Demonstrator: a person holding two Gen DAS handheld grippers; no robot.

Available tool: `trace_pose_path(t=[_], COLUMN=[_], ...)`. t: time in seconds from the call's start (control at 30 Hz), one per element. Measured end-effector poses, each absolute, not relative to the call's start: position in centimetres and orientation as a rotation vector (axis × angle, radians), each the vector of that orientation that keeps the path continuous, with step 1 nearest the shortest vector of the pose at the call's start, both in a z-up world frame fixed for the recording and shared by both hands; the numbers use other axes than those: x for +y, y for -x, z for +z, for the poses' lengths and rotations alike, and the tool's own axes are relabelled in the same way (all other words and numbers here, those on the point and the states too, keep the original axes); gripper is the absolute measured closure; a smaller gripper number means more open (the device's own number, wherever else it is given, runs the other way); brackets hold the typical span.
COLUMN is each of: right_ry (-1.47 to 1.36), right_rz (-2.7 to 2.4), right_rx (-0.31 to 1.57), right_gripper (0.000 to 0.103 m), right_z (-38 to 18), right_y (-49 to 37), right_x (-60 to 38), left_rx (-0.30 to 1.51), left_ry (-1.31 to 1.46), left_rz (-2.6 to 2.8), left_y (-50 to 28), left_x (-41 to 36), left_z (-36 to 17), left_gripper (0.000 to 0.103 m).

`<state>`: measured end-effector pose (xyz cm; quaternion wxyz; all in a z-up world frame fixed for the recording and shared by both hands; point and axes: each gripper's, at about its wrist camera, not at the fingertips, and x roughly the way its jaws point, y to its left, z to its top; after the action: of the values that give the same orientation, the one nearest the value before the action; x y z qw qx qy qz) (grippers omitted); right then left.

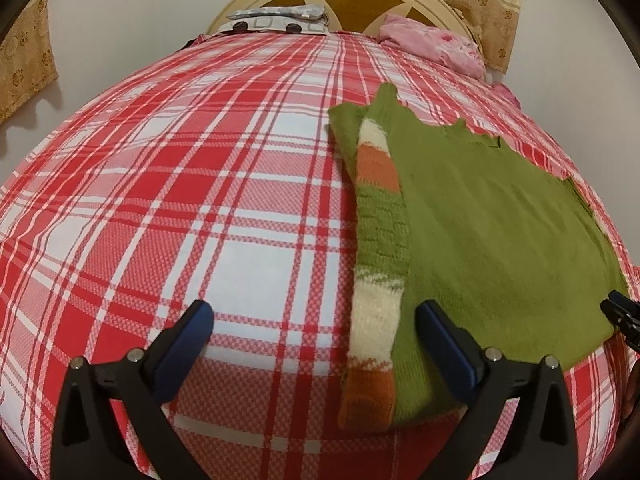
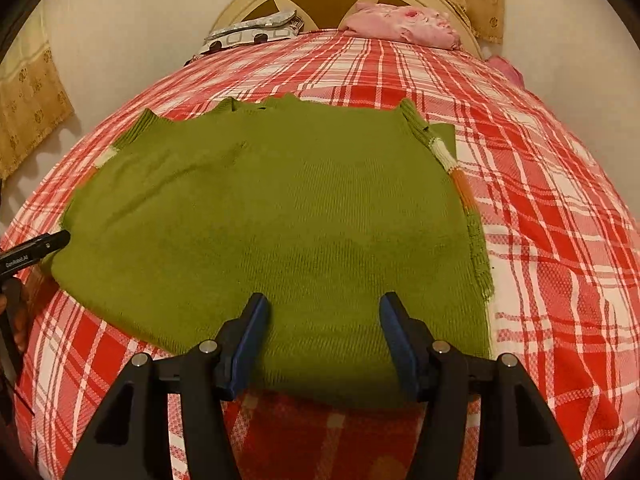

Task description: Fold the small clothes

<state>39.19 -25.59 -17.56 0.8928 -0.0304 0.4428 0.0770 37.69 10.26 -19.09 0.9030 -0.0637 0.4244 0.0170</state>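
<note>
Both pictures are lit by warm, yellowish indoor light, moderately bright and even, with no strong glare. The fisheye lens bends the red-and-white checked bed cover (image 1: 200, 208) into a dome, and black corners frame each picture. At 9 o'clock in the left wrist view, the golden patterned curtain (image 1: 24, 68) throws a soft shadow on the pale wall. The striped knitted sleeve (image 1: 376, 320) near 6 o'clock looks slightly blurred. Fine detail is grainy.

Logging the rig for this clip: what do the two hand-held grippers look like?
Both match. The left hand-held gripper and right hand-held gripper have black plastic frames, each finger lined with a dark blue pad and pinned by silver rivets. The right wrist view shows white lettering on the left gripper's side, too small to read reliably. No cables or sleeves show.
</note>
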Motion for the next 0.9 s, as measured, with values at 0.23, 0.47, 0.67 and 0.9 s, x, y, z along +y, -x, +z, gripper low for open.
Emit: trace_pose_path(t=[0.23,0.47,0.67,0.9], right_ry=[0.092,0.142,0.226,0.307], right_rz=[0.106,0.054,0.132,0.224], right_rx=[0.913,0.920,0.872,0.827], right_gripper=[0.043,0.043,0.043,0.043], right_z=[-17.5,-16.6,-15.0,-14.3], right_y=[-38.6,-37.8,-36.0,-35.5], right_x=[-24.9,-23.7,-20.2,-15.3], left_rx=[0.881,0.882,0.884,0.898], left_ry=[0.136,0.134,0.149,0.153], left_rz=[0.019,-0.003,-0.016,-0.053], left_y=[-37.2,-36.2,-35.7,-34.8], left_x=[10.4,10.5,10.8,11.8], left_z=[-19.2,-19.1,-18.9,-18.3], left_gripper=[0.000,0.000,0.000,0.000])
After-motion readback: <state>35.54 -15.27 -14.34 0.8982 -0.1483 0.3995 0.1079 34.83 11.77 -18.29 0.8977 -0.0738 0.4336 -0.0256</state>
